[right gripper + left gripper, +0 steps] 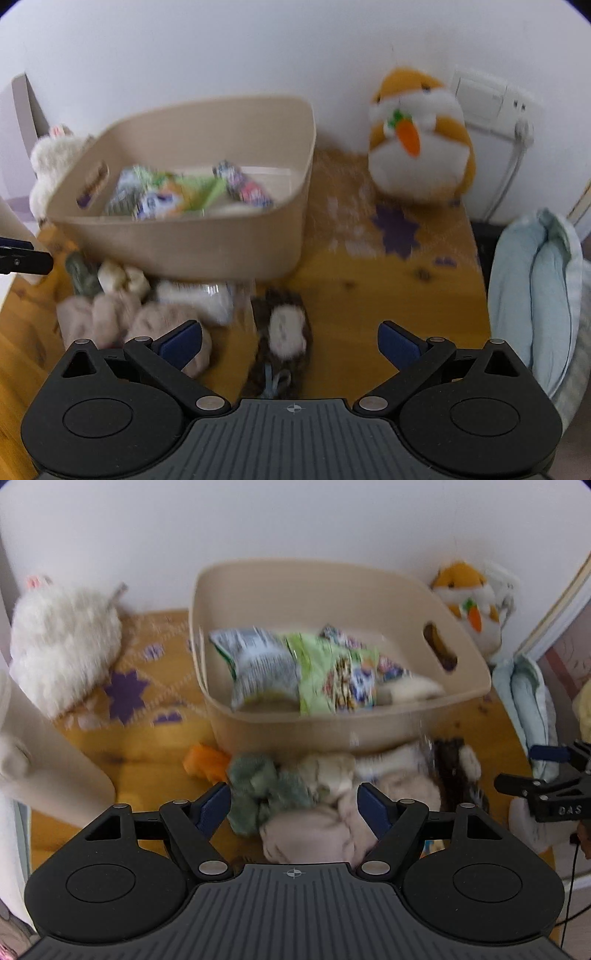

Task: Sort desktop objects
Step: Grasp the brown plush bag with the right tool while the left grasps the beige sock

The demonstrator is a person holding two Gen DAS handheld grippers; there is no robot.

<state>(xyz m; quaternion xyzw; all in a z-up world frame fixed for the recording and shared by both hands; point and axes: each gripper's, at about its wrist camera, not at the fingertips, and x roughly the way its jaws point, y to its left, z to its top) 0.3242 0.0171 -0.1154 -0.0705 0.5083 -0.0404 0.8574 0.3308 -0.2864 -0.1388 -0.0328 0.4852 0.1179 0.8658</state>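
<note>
A beige plastic bin (pixel 332 590) (pixel 207 236) stands on the wooden desk and holds snack packets (pixel 295 664) (pixel 177 192). In front of it lies a heap of soft items: a green one (pixel 258 786), beige ones (pixel 314 830) (pixel 110 314), a white one (pixel 199 295) and a dark brown furry one with a white patch (pixel 284 332). My left gripper (pixel 293 805) is open over the green and beige items. My right gripper (pixel 290 341) is open around the dark furry item, and its tip shows in the left wrist view (pixel 546 794).
A white fluffy plush (pixel 62 646) lies at the left. An orange and white hamster plush (pixel 421 136) stands at the back right by the wall. A pale blue cushion (pixel 535 288) is at the right edge. A patterned cloth (pixel 147 686) covers part of the desk.
</note>
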